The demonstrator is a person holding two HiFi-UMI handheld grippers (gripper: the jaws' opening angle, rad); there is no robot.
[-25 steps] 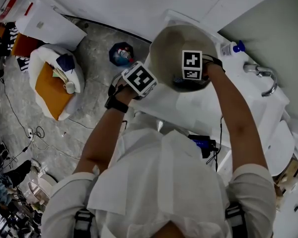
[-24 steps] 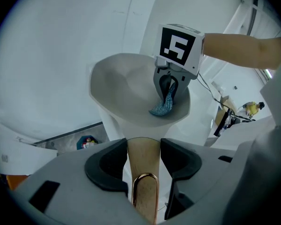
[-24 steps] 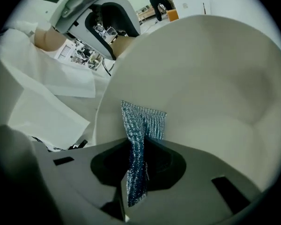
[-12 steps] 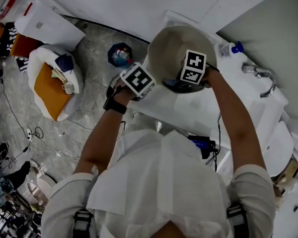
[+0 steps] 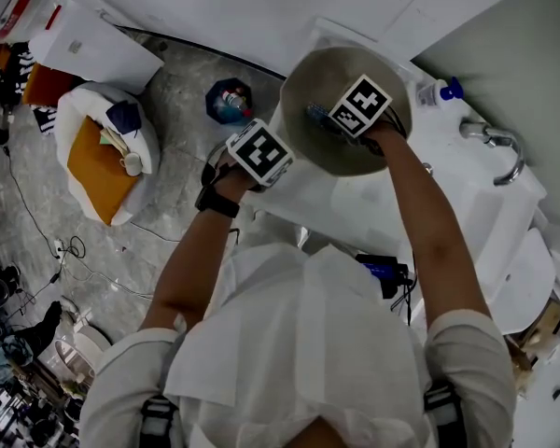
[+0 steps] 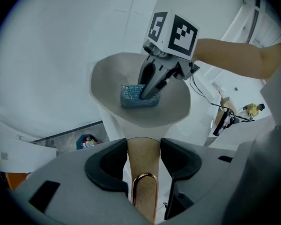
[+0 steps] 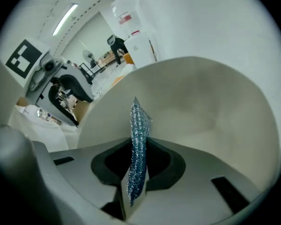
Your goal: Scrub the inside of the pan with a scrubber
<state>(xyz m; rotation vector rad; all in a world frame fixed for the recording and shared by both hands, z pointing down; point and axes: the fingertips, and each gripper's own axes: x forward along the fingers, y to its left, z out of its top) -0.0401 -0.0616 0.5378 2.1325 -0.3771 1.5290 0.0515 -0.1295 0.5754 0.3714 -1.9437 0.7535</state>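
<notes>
**Pan and scrubber in mid-scrub.** The pan [image 5: 336, 157] sits at 1 o'clock in the head view, with its bowl tipped towards the person.

The left gripper [image 6: 143, 165] is clenched on the handle [image 6: 143, 149]. In that gripper's own view the handle runs from 6 o'clock up to the bowl at 12 o'clock. This grip probably serves to steady the pan and turn its inside towards the other tool.

The right gripper [image 7: 136, 177] grasps the scrubber [image 7: 138, 125], pinched flat and edge-on between its jaws. The free upper part projects ahead of the tips, probably so that the pad, not the jaws, meets the surface.

In the head view the scrubber lies inside the bowl on its 9 o'clock side. From the left gripper view it appears to rest against the inner surface.

The pan's inside is pale cream and matt, and no suds or residue can be made out. The handle is light wood, ending in a copper-coloured loop [image 6: 144, 191]. The scrubber is a blue, glittering mesh pad.
</notes>
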